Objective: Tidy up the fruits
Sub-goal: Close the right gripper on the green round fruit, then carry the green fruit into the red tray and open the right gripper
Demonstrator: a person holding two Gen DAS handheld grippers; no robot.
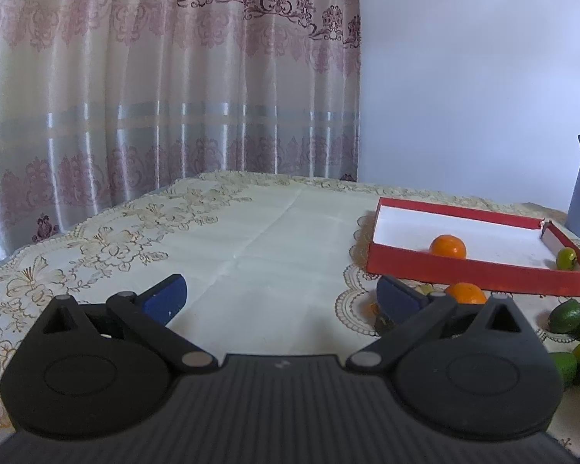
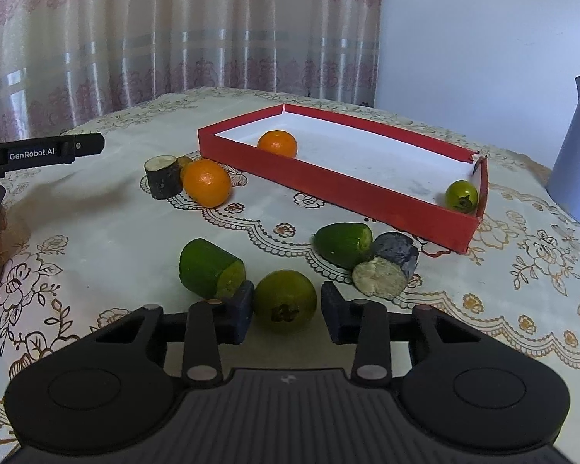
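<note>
A red tray point(image 2: 328, 178) with a white floor holds an orange point(image 2: 277, 143) and a small green fruit point(image 2: 461, 196); the tray also shows in the left wrist view point(image 1: 464, 270). My right gripper point(image 2: 286, 309) is open, its pads on either side of a green round fruit point(image 2: 285, 301) on the cloth, with a gap on the right. On the cloth lie another orange point(image 2: 207, 182), two cut green pieces point(image 2: 210, 268) point(image 2: 342, 244) and two dark cut pieces point(image 2: 162, 176) point(image 2: 386, 268). My left gripper point(image 1: 280, 297) is open and empty above bare cloth, left of the tray.
A blue-grey jug point(image 2: 578, 162) stands at the right, behind the tray. The table point(image 1: 251, 232) has a cream floral cloth; a curtain point(image 1: 154, 77) hangs behind it. The left gripper's body point(image 2: 42, 152) and the person's hand show at the left edge of the right wrist view.
</note>
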